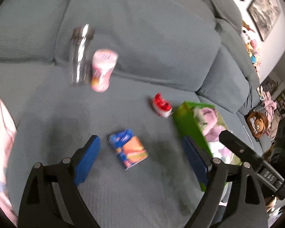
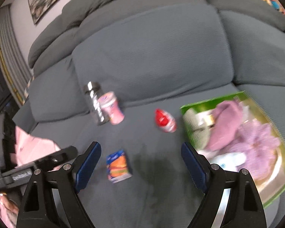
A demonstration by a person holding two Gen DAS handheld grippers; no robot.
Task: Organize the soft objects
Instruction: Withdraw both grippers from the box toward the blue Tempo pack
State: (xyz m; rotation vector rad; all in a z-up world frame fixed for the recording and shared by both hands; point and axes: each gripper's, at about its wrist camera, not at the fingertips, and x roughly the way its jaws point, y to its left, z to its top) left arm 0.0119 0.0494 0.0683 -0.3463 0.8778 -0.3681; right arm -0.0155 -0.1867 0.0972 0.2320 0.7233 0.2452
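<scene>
Looking along the left tongs [image 1: 141, 152], both blue pads stand wide apart and grip nothing; a small blue-and-orange box [image 1: 128, 149] lies on the grey sofa [image 1: 142, 38] between them, touched by neither; farther off a clear plastic jar [image 1: 80, 55] and a pink bottle [image 1: 102, 70] lean side by side, a red-and-white pouch [image 1: 161, 105] lies to their right, and a green box [image 1: 203, 129] pictured with pink fabric sits at the right pad; a brown teddy bear [image 1: 256, 124] rests far right; the other tongs' black finger crosses in front of the green box.

From the right tongs [image 2: 141, 152], the blue pads are likewise spread wide and empty; the small box [image 2: 118, 166] lies between them, nearer the left pad; jar [image 2: 95, 102] and bottle [image 2: 112, 108] sit far left, pouch [image 2: 164, 120] in the middle, green box [image 2: 233, 138] right; pink cloth [image 2: 34, 148] shows at the left edge.
</scene>
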